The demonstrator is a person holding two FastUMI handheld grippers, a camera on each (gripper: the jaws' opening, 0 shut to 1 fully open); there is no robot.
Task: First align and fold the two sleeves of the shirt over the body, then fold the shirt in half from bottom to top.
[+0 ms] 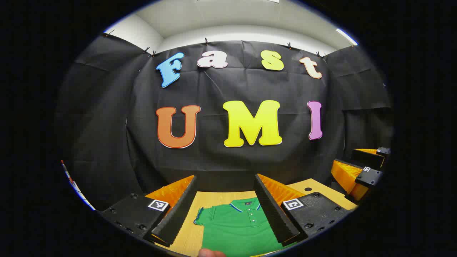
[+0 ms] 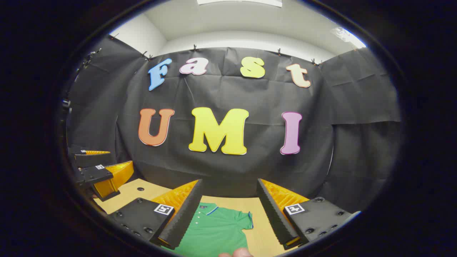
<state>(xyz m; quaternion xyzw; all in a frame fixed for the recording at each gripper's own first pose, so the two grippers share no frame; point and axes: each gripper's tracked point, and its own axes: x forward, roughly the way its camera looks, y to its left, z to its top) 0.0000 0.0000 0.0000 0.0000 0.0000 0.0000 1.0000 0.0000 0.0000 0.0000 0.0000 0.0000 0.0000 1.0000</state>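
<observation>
My left gripper and right gripper look alike: black housings studded with screws, a square black-and-white marker tag on each side, ridged finger faces, ribbed backs.

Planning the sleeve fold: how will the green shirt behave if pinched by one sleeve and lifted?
The shirt lies flat on the table, so it is probably thin, floppy cloth that will drape and sag. It looks light, so the rest may drag along. The collar seems somewhat stiffer.

Green shirt's lower body cut off below, one sleeve behind each claw finger.
</observation>
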